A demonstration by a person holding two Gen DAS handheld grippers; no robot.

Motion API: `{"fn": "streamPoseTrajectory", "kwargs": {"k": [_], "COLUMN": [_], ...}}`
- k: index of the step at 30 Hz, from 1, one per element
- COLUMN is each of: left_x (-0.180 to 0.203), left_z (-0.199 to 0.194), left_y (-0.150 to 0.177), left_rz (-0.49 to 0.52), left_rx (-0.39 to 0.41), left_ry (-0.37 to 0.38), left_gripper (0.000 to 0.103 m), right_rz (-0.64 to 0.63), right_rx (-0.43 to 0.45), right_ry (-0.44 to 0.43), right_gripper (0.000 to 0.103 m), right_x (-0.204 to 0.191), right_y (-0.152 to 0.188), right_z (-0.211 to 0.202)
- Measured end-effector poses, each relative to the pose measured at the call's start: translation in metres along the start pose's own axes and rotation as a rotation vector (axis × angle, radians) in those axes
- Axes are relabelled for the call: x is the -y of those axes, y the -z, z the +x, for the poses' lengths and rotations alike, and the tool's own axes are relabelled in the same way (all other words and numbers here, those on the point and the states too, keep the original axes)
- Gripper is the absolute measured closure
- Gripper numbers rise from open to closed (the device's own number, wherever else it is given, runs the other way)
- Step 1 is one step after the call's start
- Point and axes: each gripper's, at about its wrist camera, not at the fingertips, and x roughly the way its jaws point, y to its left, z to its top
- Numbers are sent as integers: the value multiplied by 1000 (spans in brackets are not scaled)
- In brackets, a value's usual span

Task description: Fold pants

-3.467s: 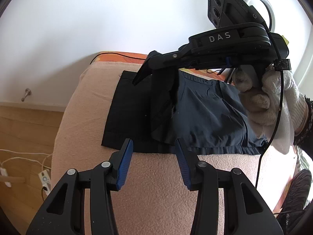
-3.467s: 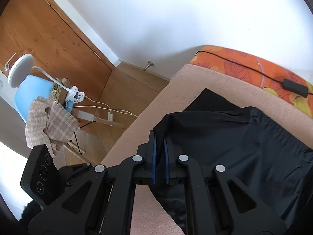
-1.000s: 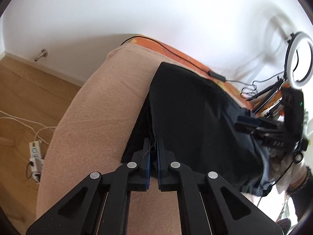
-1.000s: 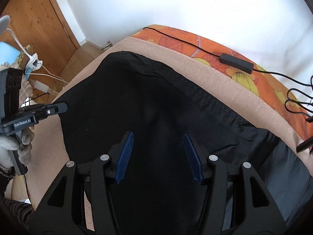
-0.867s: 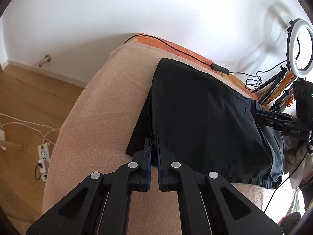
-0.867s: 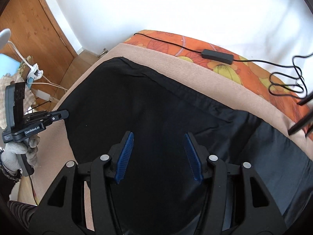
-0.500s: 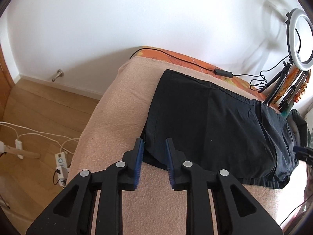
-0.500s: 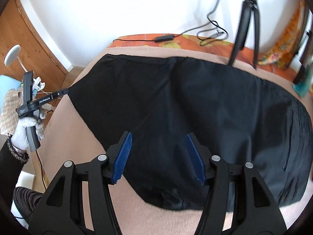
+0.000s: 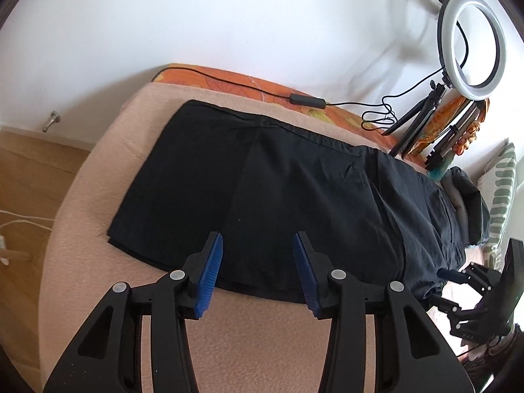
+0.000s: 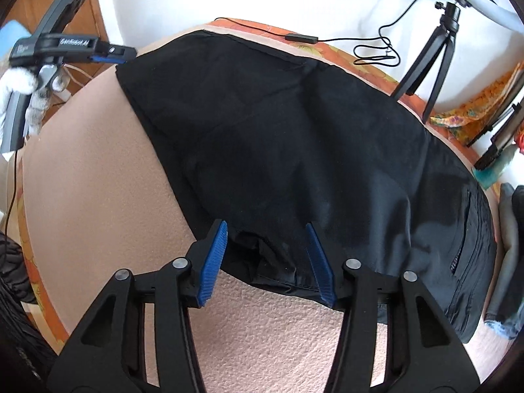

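The black pants (image 9: 278, 196) lie flat on the pink blanket (image 9: 262, 344), legs folded one over the other, hems at the left and waist at the right. My left gripper (image 9: 258, 271) is open and empty, just above the near edge of the legs. My right gripper (image 10: 267, 258) is open and empty over the near edge of the pants (image 10: 294, 137), by a rumpled bit of hem. The left gripper also shows in the right wrist view (image 10: 108, 54), near the pants' far left corner.
A ring light on a tripod (image 9: 471, 42) stands at the back right with a black cable and adapter (image 9: 308, 100) on the orange sheet. Other clothes (image 10: 507, 255) are piled at the right. Wooden floor with cables (image 9: 19, 222) lies left of the bed.
My left gripper has let go of the leg hem and opened wide. The pants now lie flat. My right gripper stayed open and drew back toward the near edge.
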Motion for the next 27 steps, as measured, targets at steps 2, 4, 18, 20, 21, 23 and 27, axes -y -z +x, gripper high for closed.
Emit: {"fn": "streamPoseTrajectory", "kwargs": {"k": [2, 4, 18, 20, 21, 23, 27], "left_x": [-1, 0, -9, -7, -6, -5, -3], "left_z": [9, 15, 27, 27, 27, 27, 27], "left_y": [-1, -1, 3, 3, 2, 2, 0], "left_rz": [-24, -15, -16, -10, -9, -4, 14], "left_rx": [-19, -28, -43, -43, -44, -46, -51], "left_ry": [-3, -23, -85, -87, -84, -83, -113], "left_gripper": [60, 60, 60, 60, 60, 60, 60], "right_rz": [-72, -130, -206, -225, -237, -263, -286], "right_rx": [-15, -34, -54, -60, -60, -61, -69], "right_ry": [25, 55, 12, 24, 35, 49, 68], "right_gripper": [61, 76, 96, 96, 94, 87, 96], "right_x": [-9, -15, -12, -17, -19, -25, -29], "right_y": [1, 3, 11, 11, 11, 10, 9], "right_z": [2, 5, -5, 0, 2, 7, 10]}}
